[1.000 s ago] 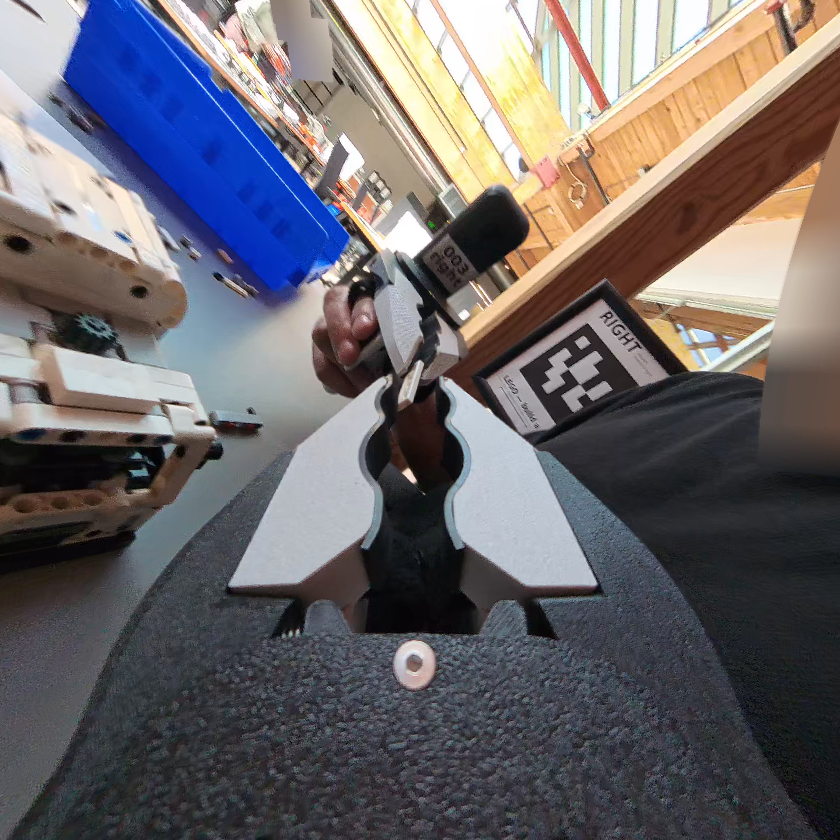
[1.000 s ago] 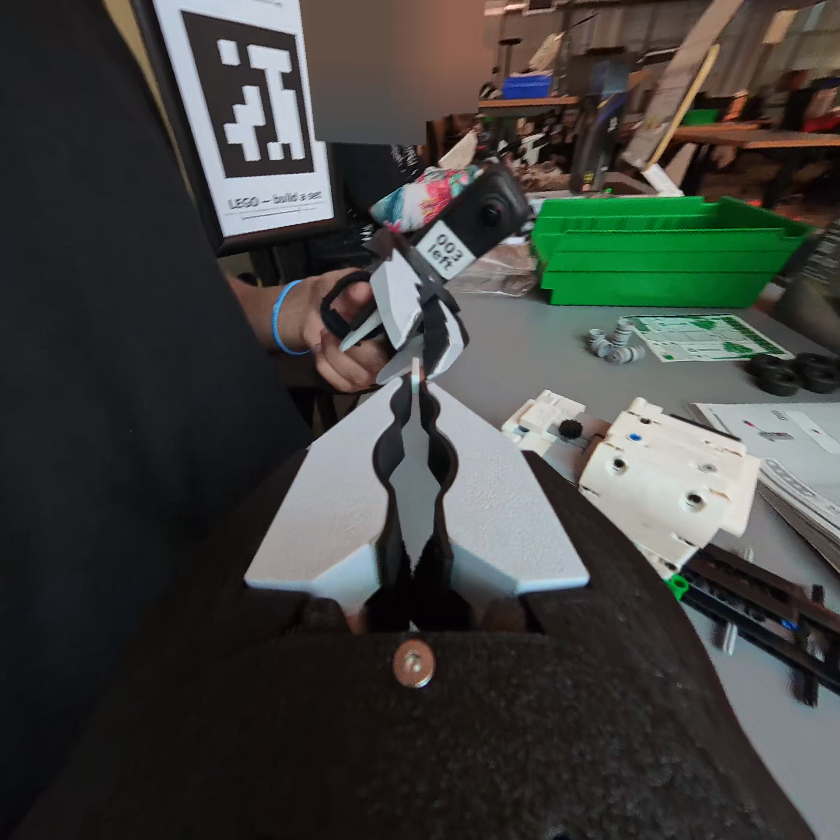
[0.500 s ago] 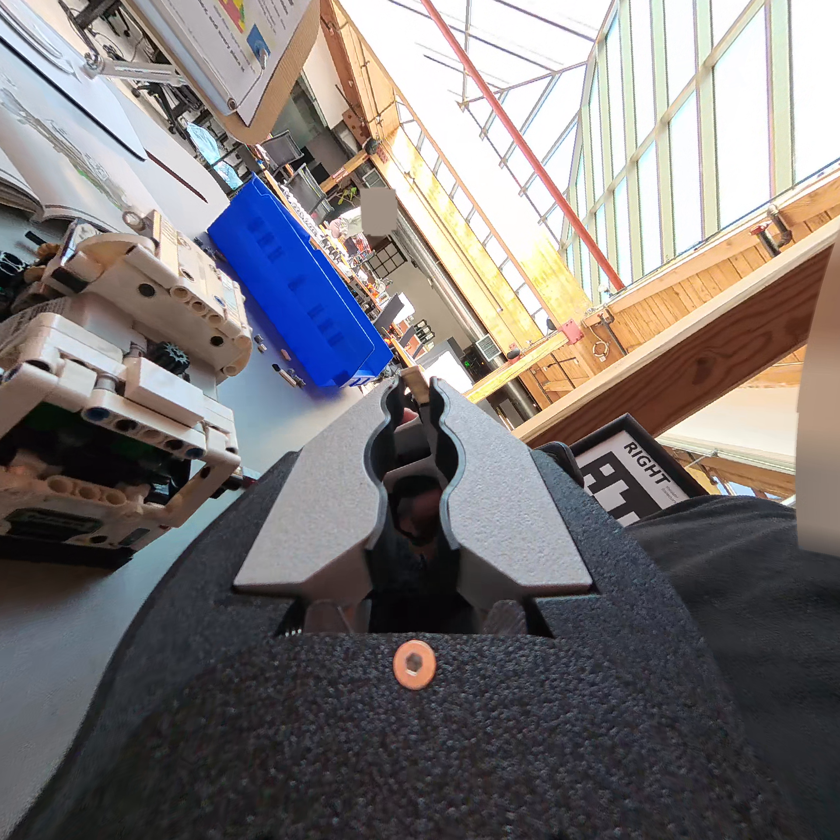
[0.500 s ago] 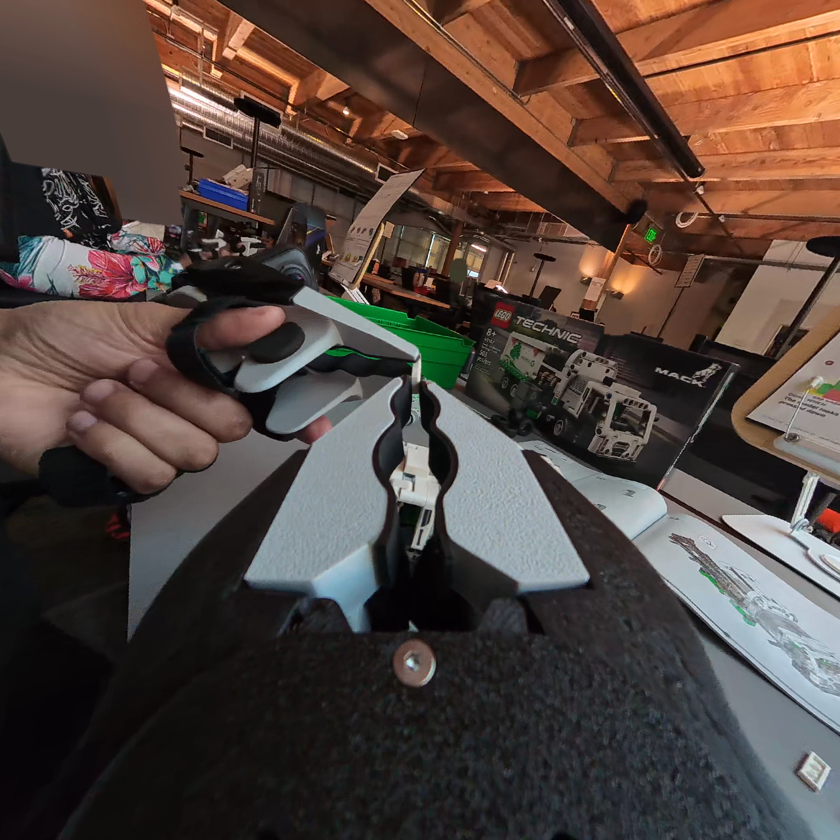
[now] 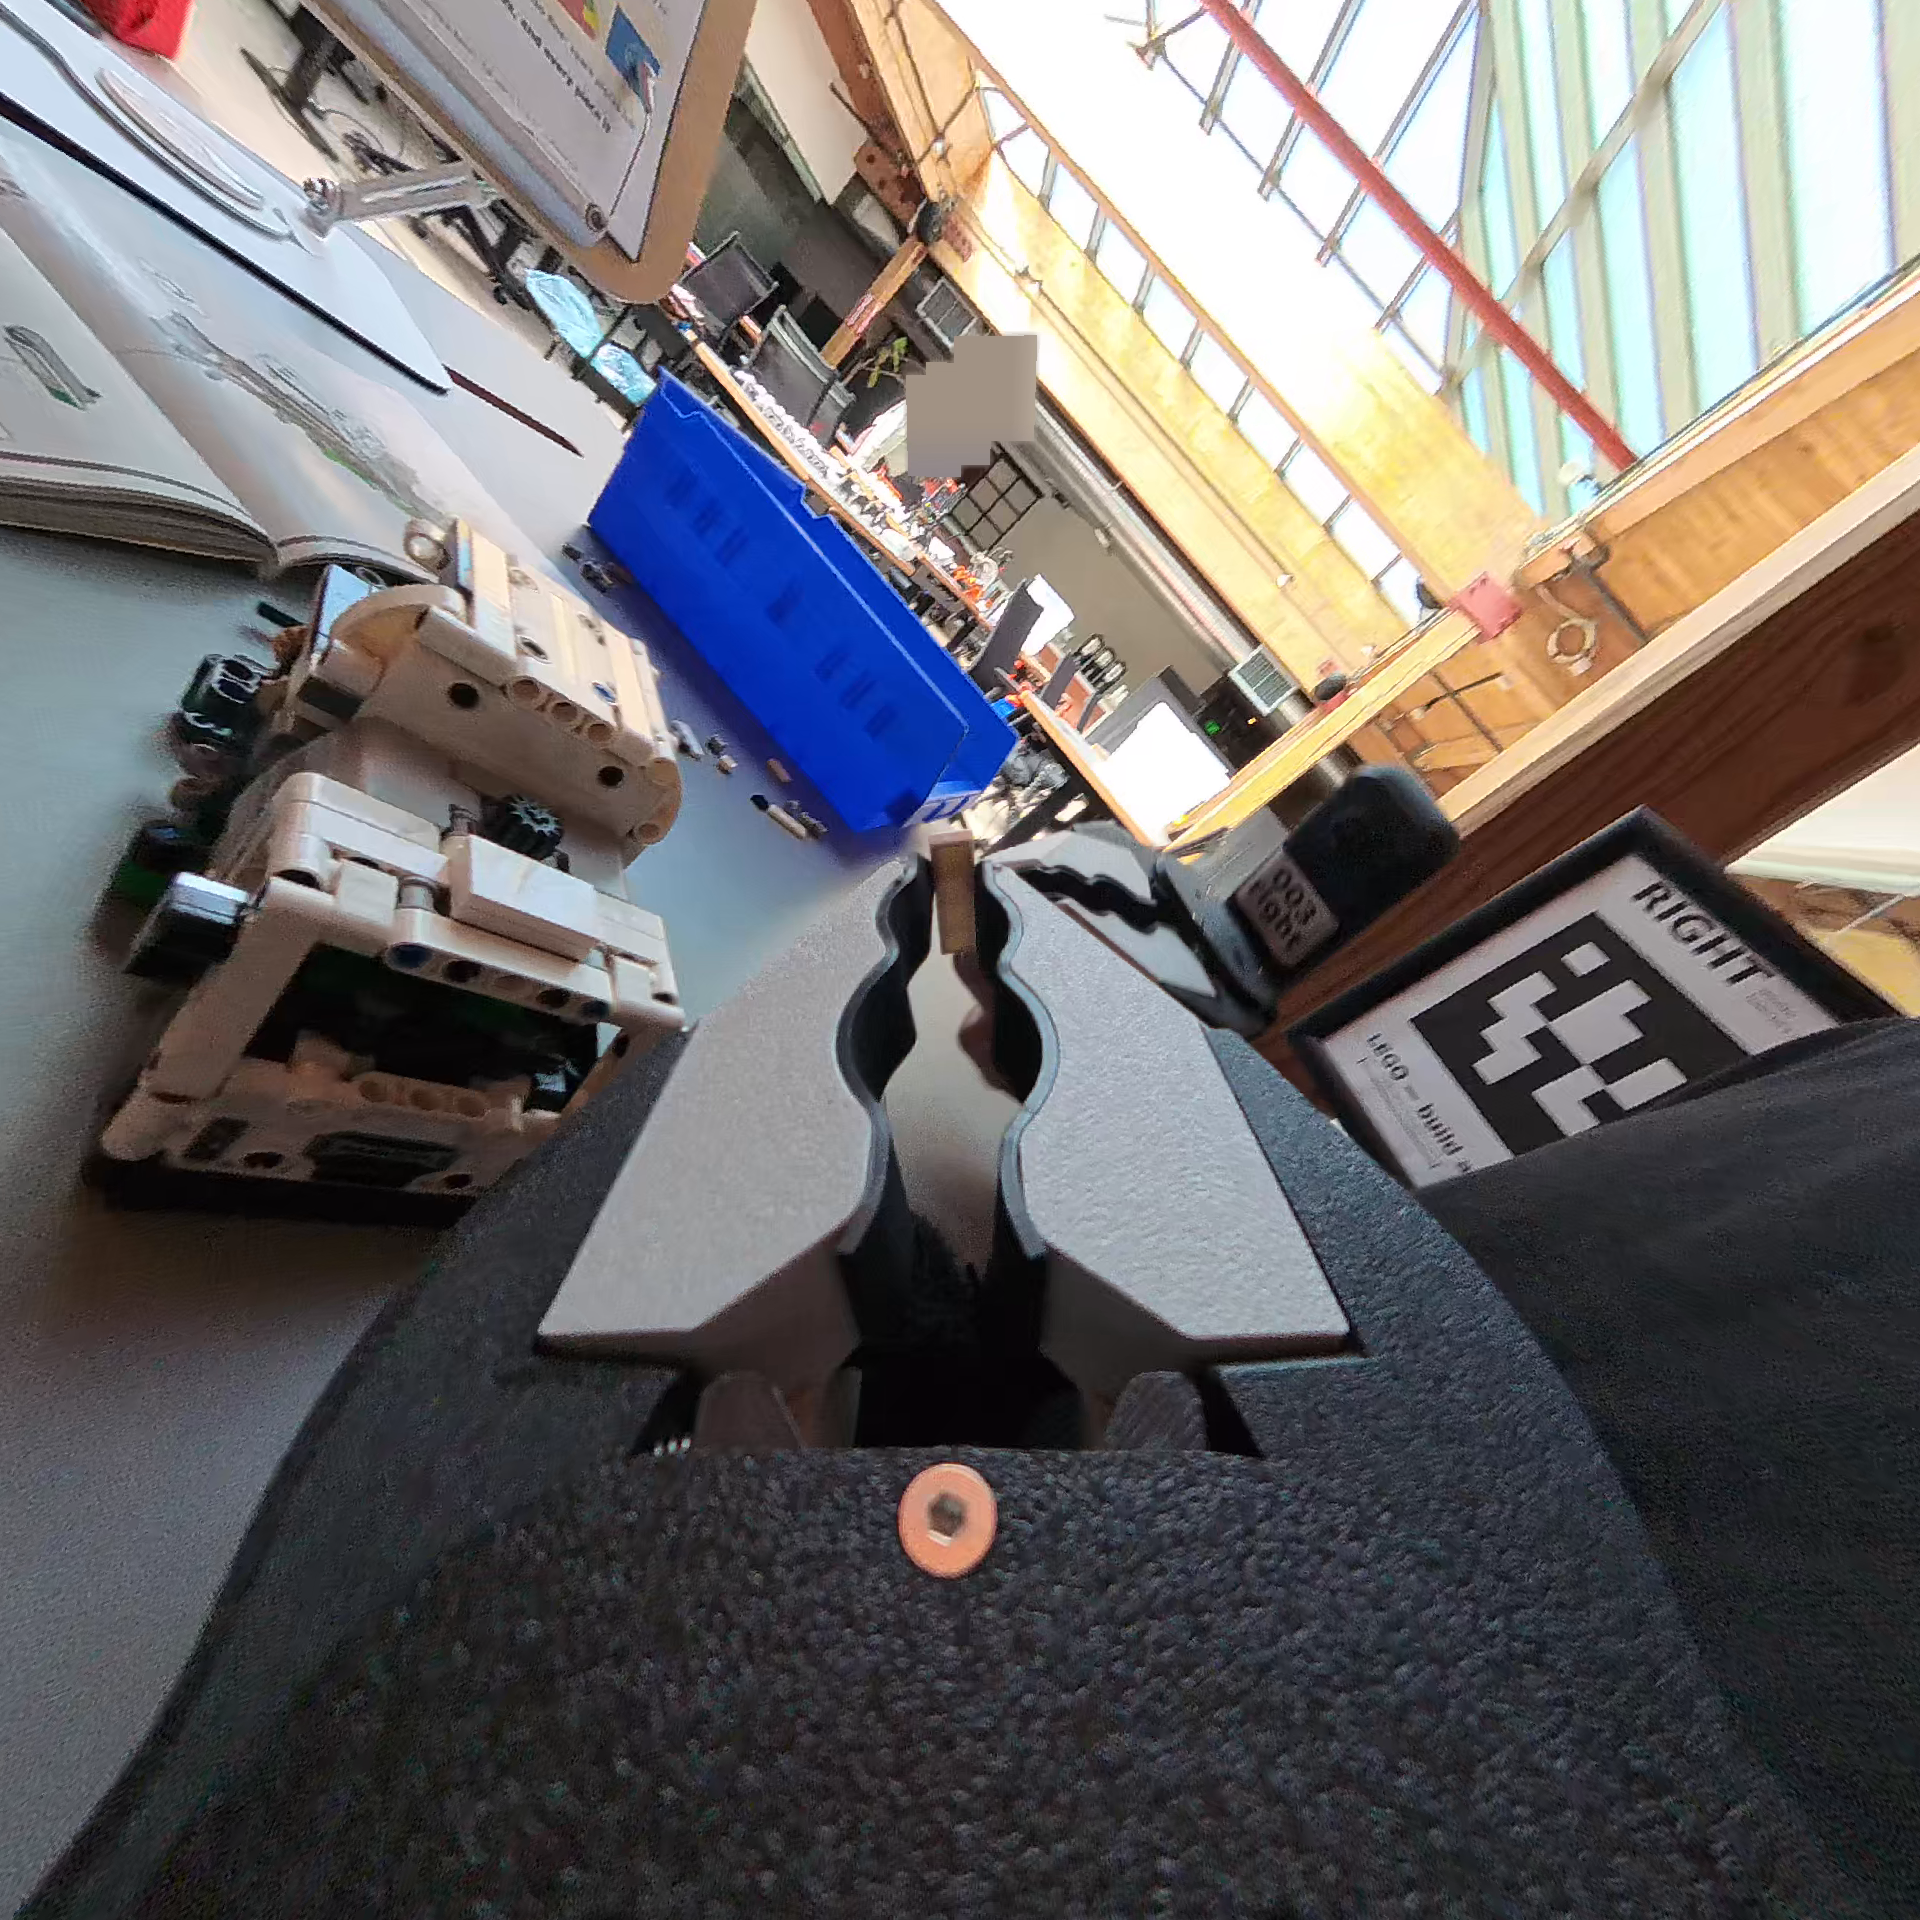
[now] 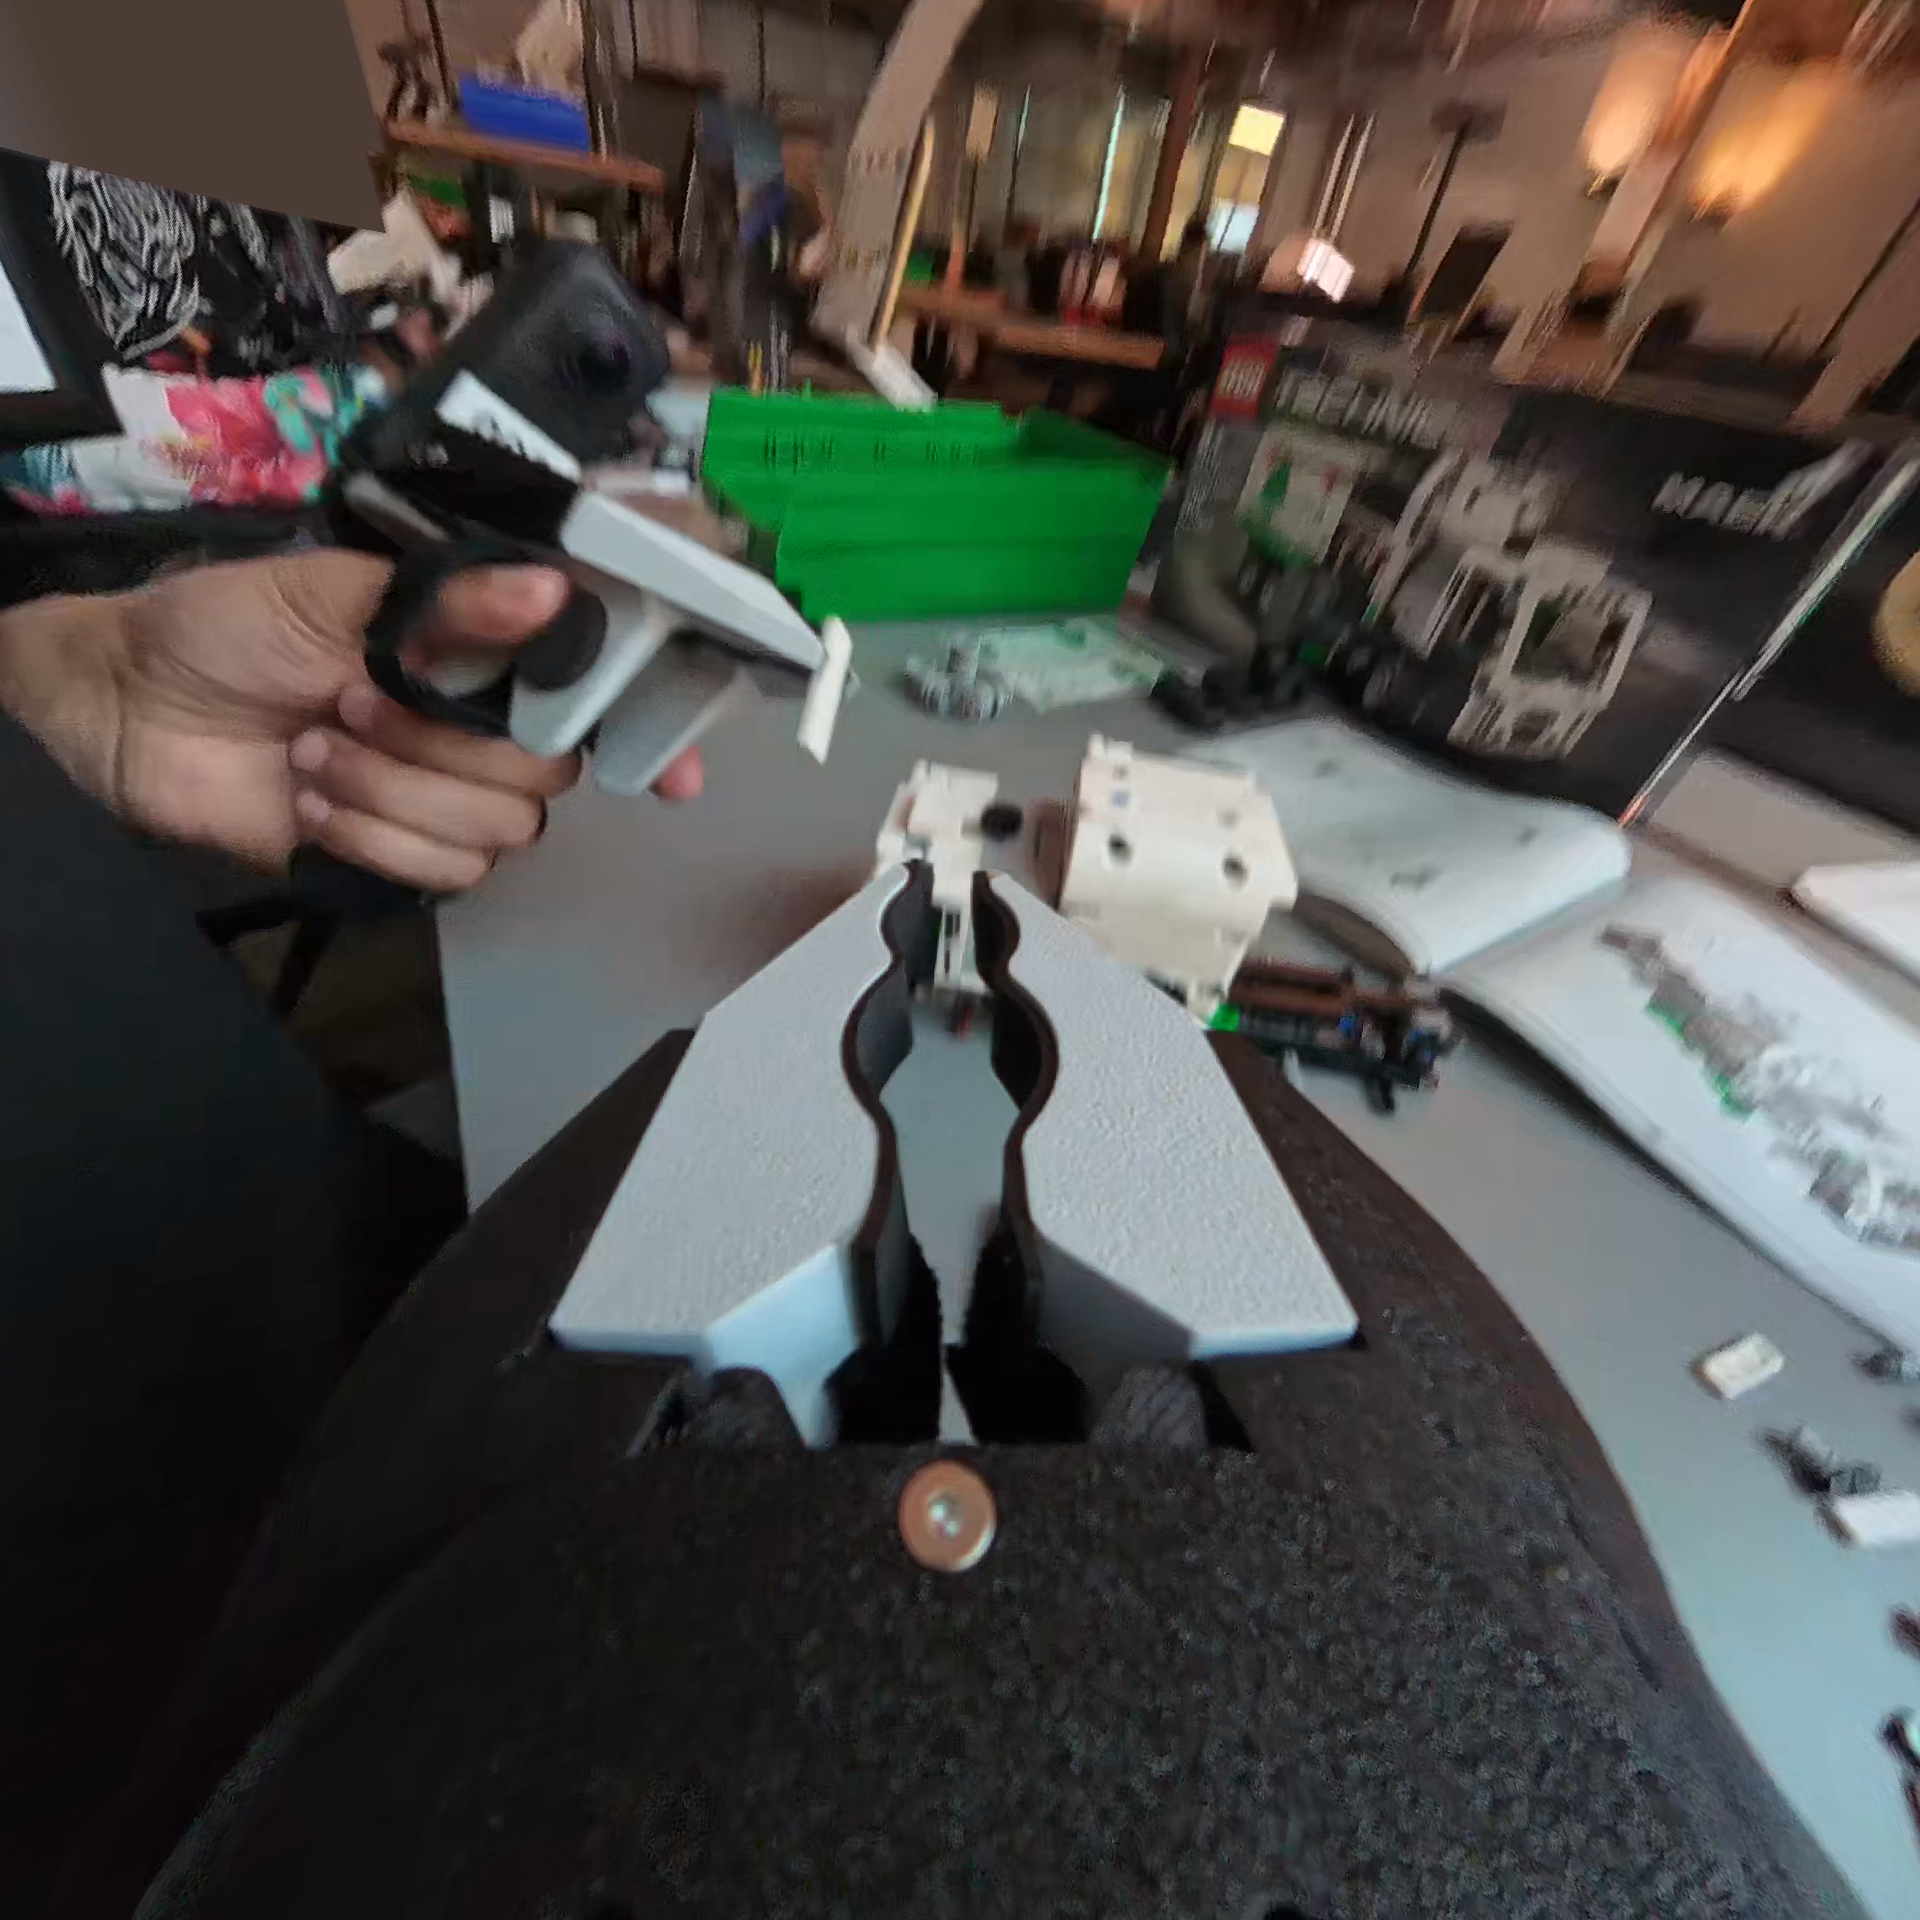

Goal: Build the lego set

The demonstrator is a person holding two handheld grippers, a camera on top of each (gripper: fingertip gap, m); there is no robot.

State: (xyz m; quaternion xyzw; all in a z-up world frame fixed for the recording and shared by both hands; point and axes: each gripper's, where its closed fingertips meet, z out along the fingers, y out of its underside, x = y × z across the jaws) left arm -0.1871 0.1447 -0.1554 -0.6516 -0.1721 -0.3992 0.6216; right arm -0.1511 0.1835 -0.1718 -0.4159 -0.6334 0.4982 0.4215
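on the grey table [image 6: 644, 935], half-built white truck model [image 6: 1164, 883] standing beside open instruction book [image 6: 1455, 831]. right gripper [image 6: 945, 894] now empty, narrowly parted, swung back toward model. left gripper [image 5: 951, 883] pinching small tan piece [image 5: 949, 899], handed over since 1 second ago; fitting likely next.

One second ago the two grippers met tip to tip, both closed on one thin white plate. Now the left gripper [image 6: 800, 665] holds the white plate [image 6: 824, 688] alone, pinched at its tips and lifted above the tabletop's near edge. The right gripper [image 6: 948, 894] has let go and drawn back, its jaws slightly apart and holding nothing, now pointing down at the white truck model [image 6: 1164, 883] mid-table.
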